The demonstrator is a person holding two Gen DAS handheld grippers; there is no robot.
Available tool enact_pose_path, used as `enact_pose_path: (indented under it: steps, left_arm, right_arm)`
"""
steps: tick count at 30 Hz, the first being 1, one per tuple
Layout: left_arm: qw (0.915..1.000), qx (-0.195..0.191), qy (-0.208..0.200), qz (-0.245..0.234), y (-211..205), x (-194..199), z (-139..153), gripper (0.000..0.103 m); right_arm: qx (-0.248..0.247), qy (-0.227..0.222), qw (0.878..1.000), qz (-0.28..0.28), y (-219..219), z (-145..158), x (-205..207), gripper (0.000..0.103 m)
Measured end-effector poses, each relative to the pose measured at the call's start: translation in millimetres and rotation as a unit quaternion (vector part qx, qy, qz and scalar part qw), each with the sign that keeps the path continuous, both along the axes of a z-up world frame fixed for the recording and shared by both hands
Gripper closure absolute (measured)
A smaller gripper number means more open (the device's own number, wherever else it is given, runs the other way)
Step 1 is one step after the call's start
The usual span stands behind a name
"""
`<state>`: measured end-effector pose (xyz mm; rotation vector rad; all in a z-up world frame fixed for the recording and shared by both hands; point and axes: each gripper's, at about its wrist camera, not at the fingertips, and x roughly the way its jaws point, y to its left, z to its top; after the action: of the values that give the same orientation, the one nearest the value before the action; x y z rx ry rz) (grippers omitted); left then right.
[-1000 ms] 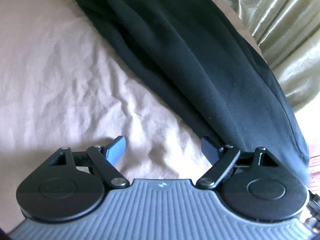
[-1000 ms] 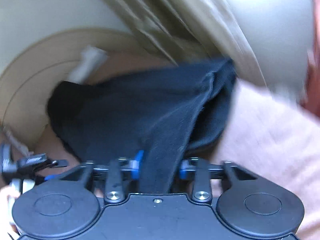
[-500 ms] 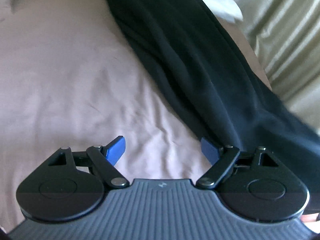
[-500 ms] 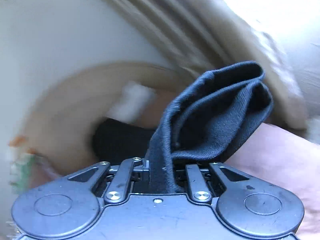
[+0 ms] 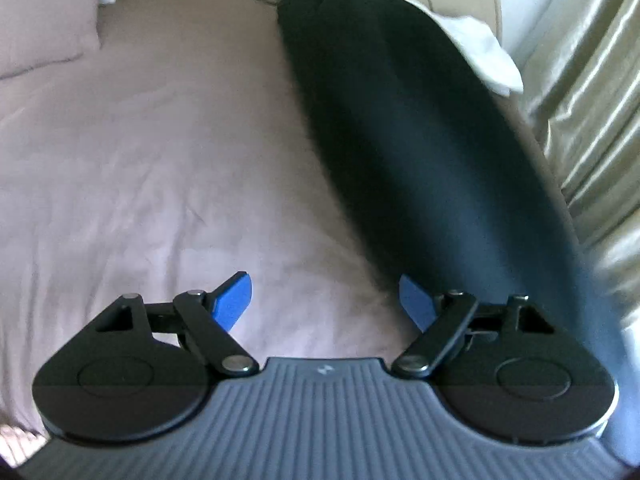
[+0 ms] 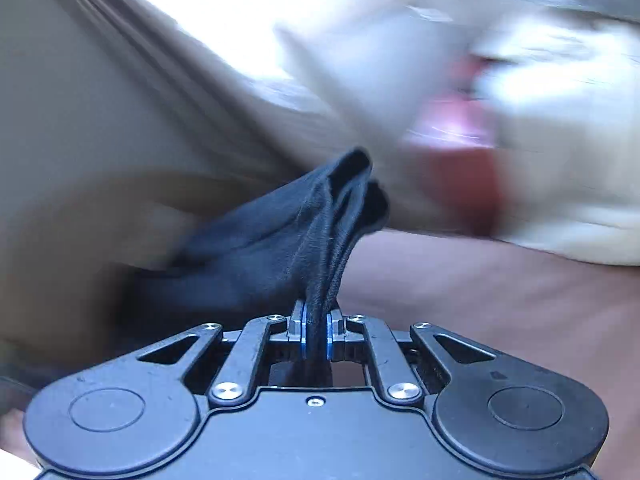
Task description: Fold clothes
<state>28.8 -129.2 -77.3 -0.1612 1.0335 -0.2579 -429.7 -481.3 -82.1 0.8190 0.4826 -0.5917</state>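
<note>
1. Mauve bed sheet (image 5: 168,152) fills the left wrist view, with pale curtains (image 5: 592,120) at its right edge and a white cloth (image 5: 488,56) near the far end.
2. Lying lengthwise along the bed's right side is the black garment (image 5: 400,128), now seen stretched to its far end, whereas a second ago only its near part showed.
3. Right hand-held gripper (image 6: 316,334) is clamped on a bunched edge of the garment, risen since a second ago; heavy blur suggests fast motion.
4. Left hand-held gripper (image 5: 324,300) hangs spread wide, holding nothing.
5. Likely the fold-over is under way.
</note>
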Motion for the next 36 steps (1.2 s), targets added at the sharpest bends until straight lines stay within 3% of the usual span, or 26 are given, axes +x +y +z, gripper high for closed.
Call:
enact_pose_path:
  steps: [5,8,10,12,14,16,19,21,23,25,26,28,30,32,36]
  left_arm:
    - [0.9999,-0.001,0.005,-0.01,-16,-2,7,0.022]
    - [0.9999,0.0,-0.004,-0.009,-17,-2,16,0.021]
    - [0.9999,0.004,-0.016,-0.001,-13,5,27,0.021]
    - [0.9997,0.005,-0.022,0.008,-6,12,34,0.021]
    - [0.9997,0.002,-0.022,0.01,1,20,40,0.021]
    - [0.9997,-0.001,-0.022,0.011,8,28,46,0.021]
    - [0.9995,-0.003,-0.03,0.009,17,48,54,0.021]
    - [0.9989,0.001,-0.046,0.008,19,63,60,0.021]
    - [0.998,0.006,-0.063,-0.002,21,75,67,0.021]
    - [0.9963,0.009,-0.082,-0.025,24,80,76,0.021]
    - [0.9944,0.012,-0.095,-0.045,25,81,81,0.021]
    - [0.9896,0.026,-0.117,-0.08,25,82,89,0.021]
    - [0.9841,0.046,-0.134,-0.107,26,85,95,0.021]
    - [0.9803,0.059,-0.14,-0.126,26,92,98,0.021]
    - [0.9855,0.052,-0.12,-0.108,28,123,95,0.021]
  right_arm:
    - [0.045,0.03,0.999,0.005,-16,-41,-17,0.093]
    - [-0.047,0.114,0.992,0.017,-12,-16,-10,0.092]
    - [-0.132,0.2,0.971,-0.011,-14,1,-13,0.085]
    - [-0.187,0.225,0.956,-0.012,-16,23,-14,0.081]
    - [-0.189,0.18,0.965,0.019,-18,52,-5,0.081]
    - [-0.172,0.117,0.974,0.086,-15,72,24,0.079]
    - [-0.184,0.041,0.963,0.191,4,99,97,0.076]
    - [-0.181,-0.005,0.947,0.265,17,115,154,0.067]
    - [-0.137,-0.043,0.932,0.332,23,127,218,0.062]
    - [-0.07,-0.046,0.915,0.395,29,138,286,0.061]
    - [-0.061,-0.03,0.907,0.415,37,145,317,0.061]
    - [-0.098,0.007,0.88,0.465,61,159,368,0.061]
    - [-0.165,0.046,0.847,0.504,91,170,409,0.051]
    - [-0.225,0.066,0.818,0.526,119,177,440,0.049]
    - [-0.325,0.125,0.759,0.55,163,168,502,0.045]
